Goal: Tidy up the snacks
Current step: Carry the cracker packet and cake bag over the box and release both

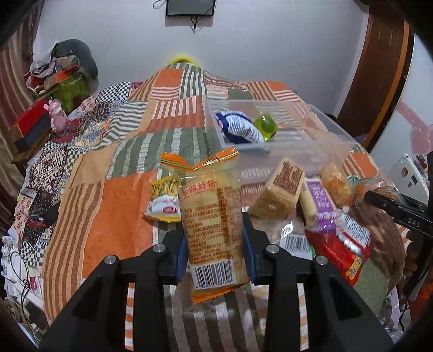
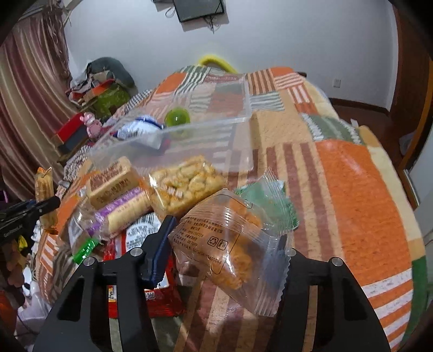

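Both grippers are loaded above the patchwork-quilted bed (image 1: 108, 205). The left gripper (image 1: 215, 251) has its fingers closed onto an orange, printed rice-cracker packet (image 1: 209, 216), held upright. The right gripper (image 2: 219, 251) has its fingers pressed against a clear-wrapped golden crispy snack (image 2: 232, 243). The clear plastic bin (image 1: 311, 135) sits just beyond the snack pile (image 1: 311, 205), already holding a blue-and-white packet (image 1: 240, 127) and green jelly cup (image 1: 266, 126). This looks like the carrying step; next, each packet needs lifting over the bin's rim and letting go.

The wall screen (image 1: 190, 7) is cut off at the top edge. In the right wrist view, the right finger of the claw (image 2: 224, 243) hides behind the clear packet (image 2: 230, 243).
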Demonstrator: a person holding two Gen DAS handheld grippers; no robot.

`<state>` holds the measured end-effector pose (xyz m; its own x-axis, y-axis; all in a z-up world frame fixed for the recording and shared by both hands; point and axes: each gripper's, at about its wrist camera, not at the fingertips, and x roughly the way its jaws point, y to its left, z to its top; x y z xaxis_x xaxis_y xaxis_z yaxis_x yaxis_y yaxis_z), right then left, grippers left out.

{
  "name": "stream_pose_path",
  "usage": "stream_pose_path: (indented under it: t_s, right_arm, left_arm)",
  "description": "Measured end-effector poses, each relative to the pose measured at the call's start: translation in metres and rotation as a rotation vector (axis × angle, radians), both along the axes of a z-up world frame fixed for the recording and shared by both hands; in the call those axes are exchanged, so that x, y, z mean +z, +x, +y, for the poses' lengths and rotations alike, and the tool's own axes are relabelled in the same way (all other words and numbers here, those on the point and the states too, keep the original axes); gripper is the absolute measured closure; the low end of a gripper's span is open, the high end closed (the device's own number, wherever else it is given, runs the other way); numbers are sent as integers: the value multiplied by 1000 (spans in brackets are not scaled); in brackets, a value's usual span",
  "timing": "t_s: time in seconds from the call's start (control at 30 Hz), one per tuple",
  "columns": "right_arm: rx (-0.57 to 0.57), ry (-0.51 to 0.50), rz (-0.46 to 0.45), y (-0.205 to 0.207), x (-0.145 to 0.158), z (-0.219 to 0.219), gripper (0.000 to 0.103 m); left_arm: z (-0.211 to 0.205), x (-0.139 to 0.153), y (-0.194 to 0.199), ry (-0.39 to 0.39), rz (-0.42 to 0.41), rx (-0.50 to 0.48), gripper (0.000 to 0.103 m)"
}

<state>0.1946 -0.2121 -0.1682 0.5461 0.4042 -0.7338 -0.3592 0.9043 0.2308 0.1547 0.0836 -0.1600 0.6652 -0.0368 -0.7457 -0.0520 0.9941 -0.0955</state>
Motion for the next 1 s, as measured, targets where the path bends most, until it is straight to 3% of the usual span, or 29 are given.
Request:
stream_pose_path:
  t_s: [0.3,0.53,0.73,1.0]
  right_arm:
    - [-24,20,-96,1,42,-11,51]
    - [0,25,-164,17,65,6,51]
    - [22,39,-198,35,74,25,51]
    - [49,23,-208,62,72,50,51]
  left_arm:
    - [-9,29,18,5,-69,-34,69]
    - [-16,51,42,22,-120,-50,69]
    - [-22,61,71,-9,-135,-73,69]
    - [-34,57,110,12,-126,-106,69]
